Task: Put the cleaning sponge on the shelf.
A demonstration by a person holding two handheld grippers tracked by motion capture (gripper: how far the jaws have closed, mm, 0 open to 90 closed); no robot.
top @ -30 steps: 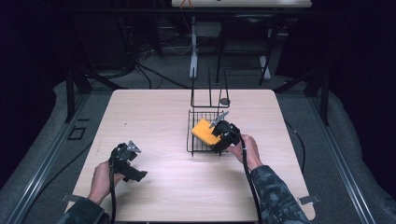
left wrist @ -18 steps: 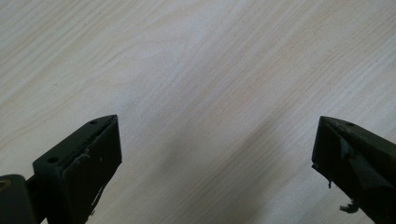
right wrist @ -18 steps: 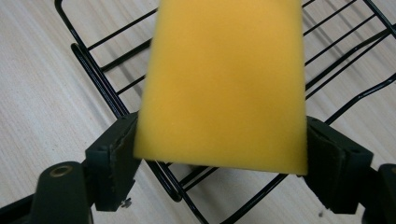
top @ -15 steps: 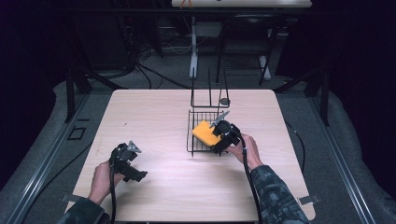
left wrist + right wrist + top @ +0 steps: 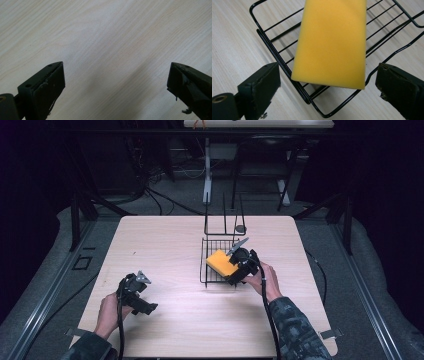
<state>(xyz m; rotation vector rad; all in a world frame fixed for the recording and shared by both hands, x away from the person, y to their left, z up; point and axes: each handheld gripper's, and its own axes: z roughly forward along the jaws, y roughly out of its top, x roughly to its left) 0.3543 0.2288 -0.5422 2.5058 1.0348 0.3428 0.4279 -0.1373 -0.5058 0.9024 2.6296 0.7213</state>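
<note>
One yellow sponge (image 5: 330,42) sits in the black wire basket (image 5: 206,265) near the middle of the table (image 5: 165,240), tilted, its near end propped on the basket's front rim and overhanging it slightly in the right gripper view. I judge it light, soft and compressible, with a matte face that should not slip; it will squash under the pads rather than resist, so a take across the two long sides, about mid-length, looks best to me, with a light squeeze. My right gripper (image 5: 327,82) is just in front of that near end; its jaws have just been opening and now stand wide, one pad off each side of the sponge's corner and neither pressing on it, so the sponge rests on the wires alone. My left gripper (image 5: 116,82) is well apart, low at the table's near left, jaws spread wide over bare wood with nothing between them. Farther back, a tall wire rack (image 5: 225,217) stands just behind the basket with a small dark round thing (image 5: 241,228) at its foot; I cannot tell what that is. Hard to read: something pale shows under the sponge's near edge, too little of it to name. From the high view my right hand and gripper cover the basket's near right corner, and the sponge's far end is cut off at the top of the right gripper view.
</note>
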